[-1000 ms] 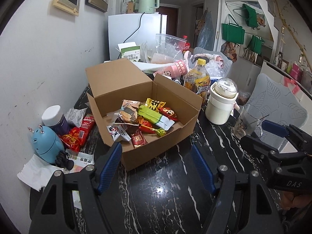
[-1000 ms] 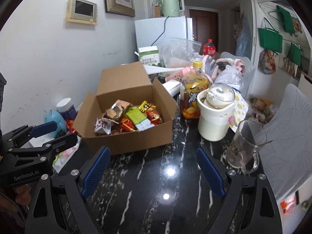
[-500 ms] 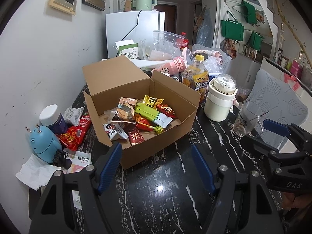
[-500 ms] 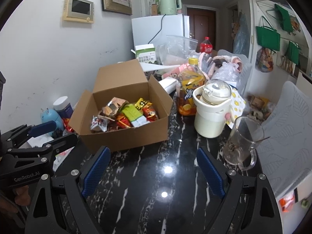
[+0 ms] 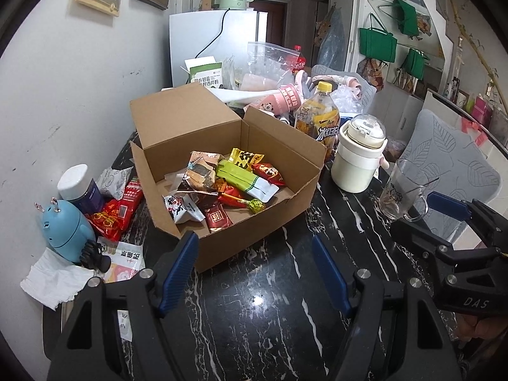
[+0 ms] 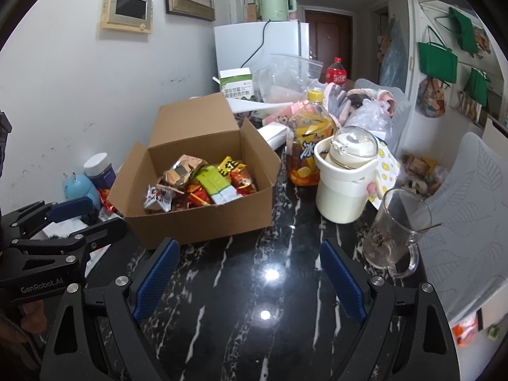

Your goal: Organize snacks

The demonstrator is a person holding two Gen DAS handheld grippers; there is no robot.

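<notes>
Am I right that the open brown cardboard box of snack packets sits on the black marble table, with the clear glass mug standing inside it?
Not quite. The clear glass mug stands outside the open brown cardboard box, on the black marble table beside the cream jug, as the right wrist view shows. The box does hold snack packets.

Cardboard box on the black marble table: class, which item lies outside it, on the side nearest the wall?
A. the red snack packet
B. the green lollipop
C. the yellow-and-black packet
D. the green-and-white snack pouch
A: the red snack packet lies on the table between the cardboard box and the wall; the other three are inside the box.
</notes>
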